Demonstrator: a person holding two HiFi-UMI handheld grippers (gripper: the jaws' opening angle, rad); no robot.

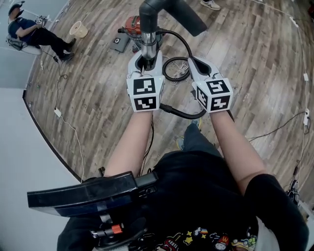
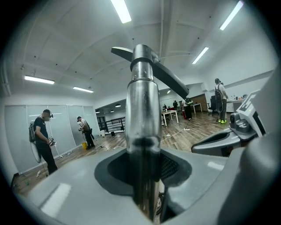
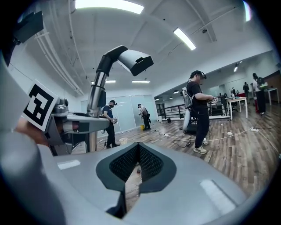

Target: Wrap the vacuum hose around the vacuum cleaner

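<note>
Seen from above, your left gripper [image 1: 145, 60] is clenched around the shiny metal wand tube [image 1: 148, 43]. It holds the tube upright, with the black angled nozzle [image 1: 172, 12] at its top end. Your right gripper [image 1: 197, 62] hangs just beside the left one, its jaws pressed together on nothing. The black vacuum hose [image 1: 179, 113] curves away from the wand, falls into a loose loop on the wooden floor [image 1: 98, 98], and sweeps on beneath both grippers. The red vacuum cleaner [image 1: 131, 24] sits on the floor beyond the wand, near the loop. No turn of hose lies around it, so the wrapping looks barely begun. To do this step well, hold the wand steady in the left claw as an anchor. Open the right jaws and take the hose close to where it leaves the wand, not mid-loop. Lay it around the cleaner's body in even, snug turns, feeding out slack slowly so it does not kink. A tangle of white cord [image 1: 183, 68] lies inside the loop, so lift the hose clear of it to avoid dragging it along.
</note>
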